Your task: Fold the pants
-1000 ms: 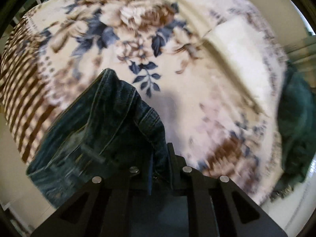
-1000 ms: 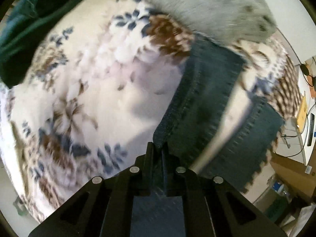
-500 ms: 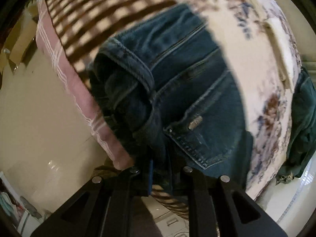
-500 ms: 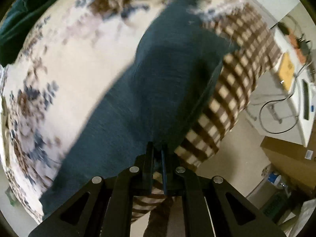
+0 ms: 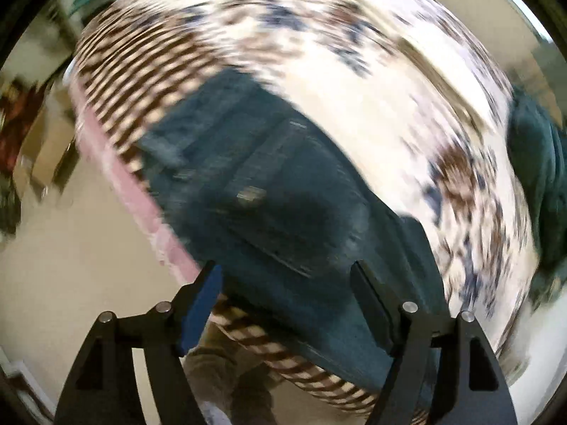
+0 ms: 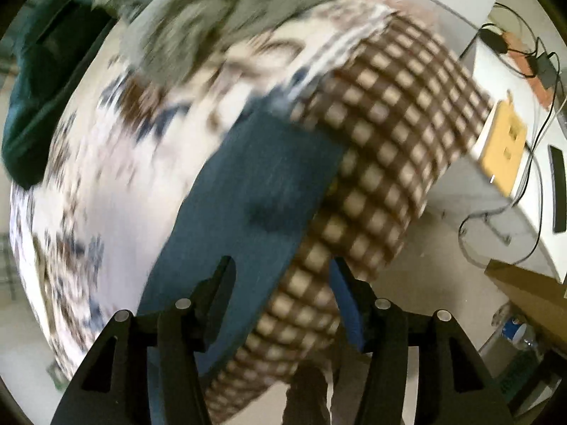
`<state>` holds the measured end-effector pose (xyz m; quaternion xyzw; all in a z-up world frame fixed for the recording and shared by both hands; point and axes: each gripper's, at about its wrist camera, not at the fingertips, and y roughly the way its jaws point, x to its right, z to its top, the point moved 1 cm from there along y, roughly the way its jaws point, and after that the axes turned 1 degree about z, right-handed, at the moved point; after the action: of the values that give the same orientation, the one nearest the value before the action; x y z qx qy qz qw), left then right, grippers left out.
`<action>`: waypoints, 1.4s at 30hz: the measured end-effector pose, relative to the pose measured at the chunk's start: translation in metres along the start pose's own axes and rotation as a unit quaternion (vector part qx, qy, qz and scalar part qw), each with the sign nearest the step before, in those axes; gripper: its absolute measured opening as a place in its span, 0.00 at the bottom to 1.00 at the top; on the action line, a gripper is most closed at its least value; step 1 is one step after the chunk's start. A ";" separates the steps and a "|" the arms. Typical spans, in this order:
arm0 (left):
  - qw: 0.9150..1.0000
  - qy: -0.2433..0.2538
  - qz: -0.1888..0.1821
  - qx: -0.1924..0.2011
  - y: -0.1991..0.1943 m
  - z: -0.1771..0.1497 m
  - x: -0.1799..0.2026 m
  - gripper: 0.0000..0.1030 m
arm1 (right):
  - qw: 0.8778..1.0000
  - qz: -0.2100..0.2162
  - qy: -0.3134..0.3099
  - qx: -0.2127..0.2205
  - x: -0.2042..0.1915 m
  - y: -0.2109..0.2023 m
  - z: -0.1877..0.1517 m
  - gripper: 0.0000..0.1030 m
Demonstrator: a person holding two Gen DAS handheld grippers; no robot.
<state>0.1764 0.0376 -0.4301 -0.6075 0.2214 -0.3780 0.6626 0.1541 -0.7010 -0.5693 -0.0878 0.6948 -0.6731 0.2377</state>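
The blue denim pants [image 5: 283,205] lie flat on the floral bedspread near the bed's checked edge, back pocket up. My left gripper [image 5: 285,279] is open just above the waist end, holding nothing. In the right wrist view the leg end of the pants [image 6: 255,205] lies along the same edge. My right gripper [image 6: 283,276] is open above it, empty. Both views are motion-blurred.
A floral bedspread [image 5: 372,81] with a brown checked border [image 6: 397,148] covers the bed. A dark green cloth [image 5: 538,177] lies at the far side; it also shows in the right wrist view [image 6: 42,99]. A grey garment [image 6: 212,10] lies beyond the pants. A white desk with cables [image 6: 514,148] stands beside the bed.
Both grippers were shut on the pants and have opened, letting them go. The pants now lie flat at the bed's edge, and both grippers have pulled back.
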 end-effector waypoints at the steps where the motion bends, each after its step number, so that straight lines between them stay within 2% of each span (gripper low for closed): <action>1: 1.000 0.012 -0.005 -0.004 0.005 -0.005 0.015 0.71 | 1.000 -0.002 0.007 0.005 0.008 0.004 0.016 0.56; 5: 0.998 0.049 -0.022 -0.020 0.026 -0.024 0.066 0.71 | 0.999 0.002 0.039 -0.018 0.025 0.035 0.060 0.55; 6: 0.998 0.058 -0.022 -0.021 0.031 -0.029 0.077 0.71 | 0.999 0.009 0.040 -0.029 0.025 0.043 0.065 0.51; 7: 0.997 0.067 -0.021 -0.022 0.036 -0.035 0.086 0.71 | 0.998 0.019 0.040 -0.044 0.024 0.053 0.067 0.22; 8: 0.997 0.074 -0.020 -0.025 0.043 -0.040 0.097 0.71 | 0.997 0.028 0.041 -0.053 0.022 0.059 0.067 0.13; 10: 0.996 0.085 -0.013 -0.030 0.051 -0.049 0.106 0.71 | 0.999 0.027 0.008 -0.034 0.010 0.054 0.064 0.09; 11: 0.996 0.086 -0.012 -0.032 0.054 -0.051 0.108 0.71 | 1.000 0.015 -0.021 -0.006 0.000 0.043 0.062 0.09; 13: 0.995 0.089 -0.006 -0.032 0.057 -0.056 0.108 0.71 | 0.999 -0.007 -0.038 0.022 -0.006 0.032 0.058 0.08; 16: 0.996 0.091 0.003 -0.027 0.058 -0.057 0.096 0.71 | 0.995 -0.074 -0.060 -0.017 -0.007 0.055 0.052 0.11; 18: 0.996 0.084 0.008 -0.025 0.058 -0.052 0.083 0.71 | 0.990 -0.106 -0.089 -0.037 -0.022 0.059 0.045 0.22; 19: 0.997 0.078 0.011 -0.024 0.056 -0.046 0.073 0.71 | 0.988 -0.111 -0.099 -0.044 -0.032 0.053 0.039 0.36; 20: 0.997 0.074 0.014 -0.020 0.054 -0.044 0.066 0.71 | 0.987 -0.106 -0.108 -0.046 -0.048 0.041 0.029 0.43; 21: 0.997 0.067 0.016 -0.017 0.051 -0.039 0.057 0.71 | 0.987 -0.091 -0.126 -0.038 -0.069 0.025 0.014 0.47; 23: 0.998 0.052 0.020 -0.010 0.047 -0.031 0.040 0.71 | 0.980 -0.059 -0.186 -0.038 -0.121 0.006 -0.022 0.48; 25: 0.999 0.030 0.027 -0.001 0.040 -0.020 0.018 0.71 | 0.959 -0.002 -0.270 -0.083 -0.193 0.002 -0.077 0.48; 29: 0.999 -0.006 0.033 0.003 0.038 -0.003 -0.019 0.71 | 0.891 0.111 -0.384 -0.213 -0.338 0.038 -0.189 0.48; 30: 0.999 -0.011 0.036 0.001 0.038 0.000 -0.029 0.71 | 0.878 0.123 -0.401 -0.230 -0.359 0.047 -0.211 0.48; 31: 0.999 -0.018 0.037 -0.004 0.040 0.005 -0.040 0.71 | 0.859 0.133 -0.428 -0.250 -0.388 0.061 -0.240 0.47; 33: 0.999 -0.028 0.041 -0.009 0.040 0.011 -0.057 0.71 | 0.832 0.126 -0.465 -0.274 -0.439 0.094 -0.288 0.47; 34: 0.999 -0.031 0.043 -0.011 0.040 0.013 -0.065 0.71 | 0.813 0.118 -0.485 -0.301 -0.464 0.116 -0.314 0.47; 36: 0.998 -0.038 0.044 -0.017 0.041 0.018 -0.080 0.71 | 0.800 0.094 -0.502 -0.315 -0.486 0.144 -0.339 0.47; 37: 0.998 -0.041 0.045 -0.020 0.042 0.020 -0.089 0.71 | 0.784 0.066 -0.522 -0.328 -0.496 0.162 -0.356 0.47; 39: 0.998 -0.049 0.041 -0.027 0.045 0.024 -0.102 0.71 | 0.772 0.041 -0.532 -0.345 -0.506 0.181 -0.375 0.43; 40: 0.997 -0.052 0.039 -0.031 0.046 0.025 -0.106 0.71 | 0.770 0.026 -0.539 -0.341 -0.506 0.186 -0.381 0.15; 41: 0.997 -0.056 0.035 -0.036 0.048 0.027 -0.112 0.71 | 0.769 0.034 -0.544 -0.334 -0.508 0.185 -0.384 0.09; 42: 0.997 -0.060 0.029 -0.041 0.049 0.028 -0.116 0.71 | 0.775 0.030 -0.551 -0.310 -0.510 0.178 -0.384 0.07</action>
<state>0.1373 0.1437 -0.4927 -0.6488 0.2142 -0.3124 0.6600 0.4616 -0.1181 -0.6423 -0.4917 0.6184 -0.2509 0.5594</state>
